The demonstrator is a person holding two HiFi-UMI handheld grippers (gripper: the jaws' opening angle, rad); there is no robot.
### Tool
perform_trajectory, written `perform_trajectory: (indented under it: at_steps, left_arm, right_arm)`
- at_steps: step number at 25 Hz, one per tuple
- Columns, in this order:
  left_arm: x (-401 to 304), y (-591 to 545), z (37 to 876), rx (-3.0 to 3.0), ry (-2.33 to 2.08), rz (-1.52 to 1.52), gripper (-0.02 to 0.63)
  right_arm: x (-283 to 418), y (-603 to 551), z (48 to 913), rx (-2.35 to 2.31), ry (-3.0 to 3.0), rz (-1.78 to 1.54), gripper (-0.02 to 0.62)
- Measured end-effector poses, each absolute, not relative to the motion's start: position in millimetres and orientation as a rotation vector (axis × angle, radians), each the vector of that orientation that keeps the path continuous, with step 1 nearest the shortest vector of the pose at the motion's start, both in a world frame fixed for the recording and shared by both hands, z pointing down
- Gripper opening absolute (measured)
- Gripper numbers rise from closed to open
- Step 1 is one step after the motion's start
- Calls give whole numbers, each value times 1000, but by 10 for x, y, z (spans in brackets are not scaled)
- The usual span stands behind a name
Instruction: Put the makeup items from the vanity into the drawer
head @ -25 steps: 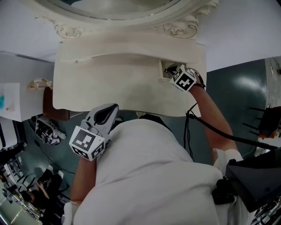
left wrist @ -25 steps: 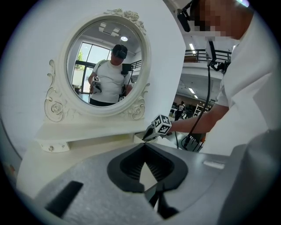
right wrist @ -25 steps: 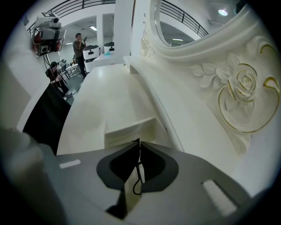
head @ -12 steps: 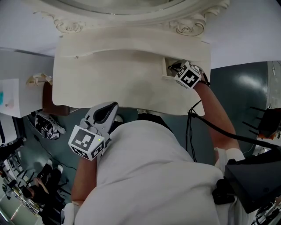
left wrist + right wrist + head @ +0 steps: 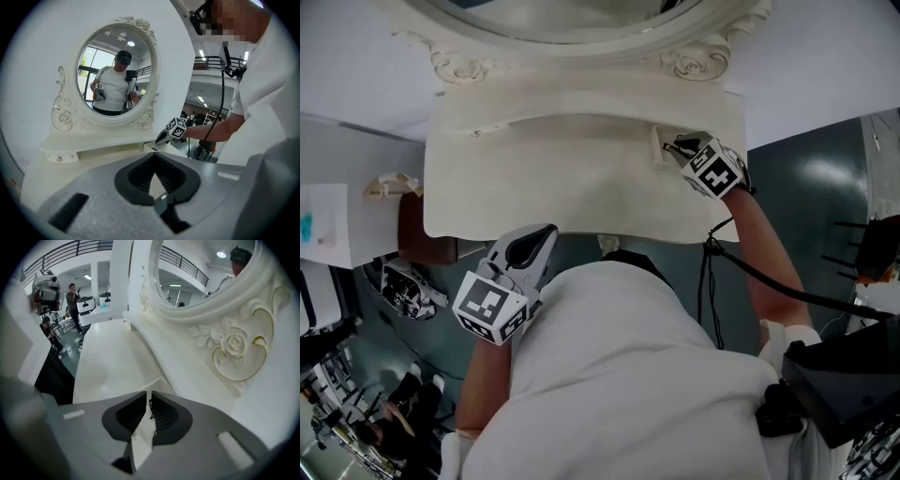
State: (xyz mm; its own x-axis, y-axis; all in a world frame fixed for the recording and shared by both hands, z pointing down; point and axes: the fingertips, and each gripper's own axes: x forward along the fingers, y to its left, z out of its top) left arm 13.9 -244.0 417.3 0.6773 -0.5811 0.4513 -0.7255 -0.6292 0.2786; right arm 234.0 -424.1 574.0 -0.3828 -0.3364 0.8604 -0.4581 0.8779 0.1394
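The white vanity top [image 5: 572, 187] is bare; I see no makeup items on it. A small drawer [image 5: 660, 147] sits at its back right, under the mirror frame, and shows only a thin slit. My right gripper [image 5: 679, 147] has its shut tips against that drawer's front, with nothing held. The left gripper view shows the same contact, the right gripper [image 5: 161, 137] at the drawer [image 5: 152, 147]. My left gripper [image 5: 544, 232] hangs shut and empty by my body, below the vanity's front edge. The drawer's inside is hidden.
An oval mirror [image 5: 117, 70] in a carved white frame stands at the back of the vanity against a white wall. A knob [image 5: 59, 159] marks a second drawer at the back left. Dark floor, a cable [image 5: 787, 292] and black equipment lie to the right.
The drawer's opening has narrowed from a visible compartment to a slit while the right gripper stayed against it. The left gripper has kept its place.
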Motion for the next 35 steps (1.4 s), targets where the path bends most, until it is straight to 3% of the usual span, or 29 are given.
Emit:
perform_trajectory:
  at_steps: [3,20,35]
  left_arm:
    - [45,-2324,4137,2483,-985,436,0]
    - [-871,-1165,4003,2602,-834,386,0]
    - [-1284,-218,4169,2614,-758,372,0]
  right_arm:
    - [2215,-4051,5446,714,-2062,139,2]
    - [593,-1730,4822,873,-2360,315,2]
    - [-21,-577,4797,895,-2390,309,0]
